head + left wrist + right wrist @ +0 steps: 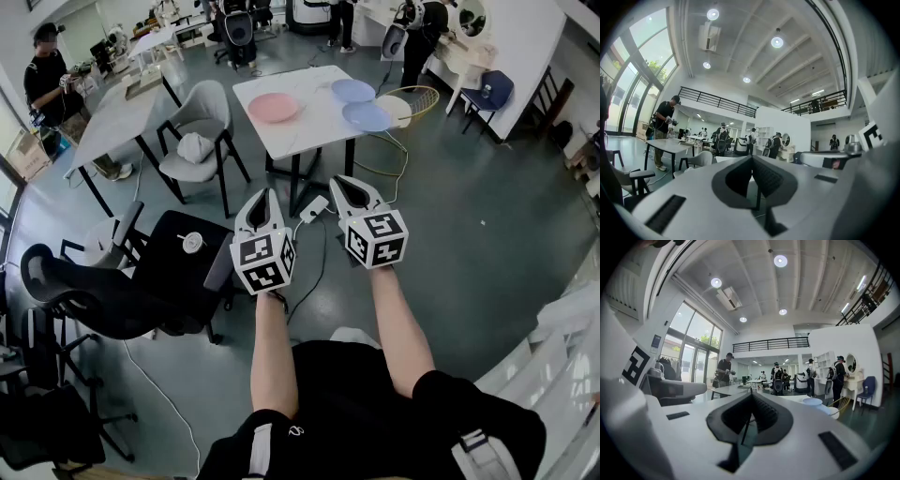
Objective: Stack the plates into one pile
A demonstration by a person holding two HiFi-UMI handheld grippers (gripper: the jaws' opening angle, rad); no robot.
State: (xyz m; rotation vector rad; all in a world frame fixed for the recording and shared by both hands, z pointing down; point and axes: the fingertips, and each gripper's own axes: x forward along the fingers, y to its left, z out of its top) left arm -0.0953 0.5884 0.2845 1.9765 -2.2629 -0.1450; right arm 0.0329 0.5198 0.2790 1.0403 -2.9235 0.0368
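Ahead of me stands a white table (309, 131) with a pink plate (274, 107) on its left part. Two blue plates (353, 90) (367, 116) lie on its right part, and a cream plate (399, 109) sits at the right edge. In the right gripper view the blue plates (812, 401) show low at the right. My left gripper (263, 197) (752, 159) and right gripper (344, 182) (751, 397) are held level side by side, short of the table. Both are shut with nothing between the jaws.
A grey chair (202, 131) stands left of the table, and a wire chair (419, 97) stands at its right. A black office chair (94, 300) and a black seat with a cup (191, 242) are at my left. A power strip (314, 208) lies on the floor. People stand at the back.
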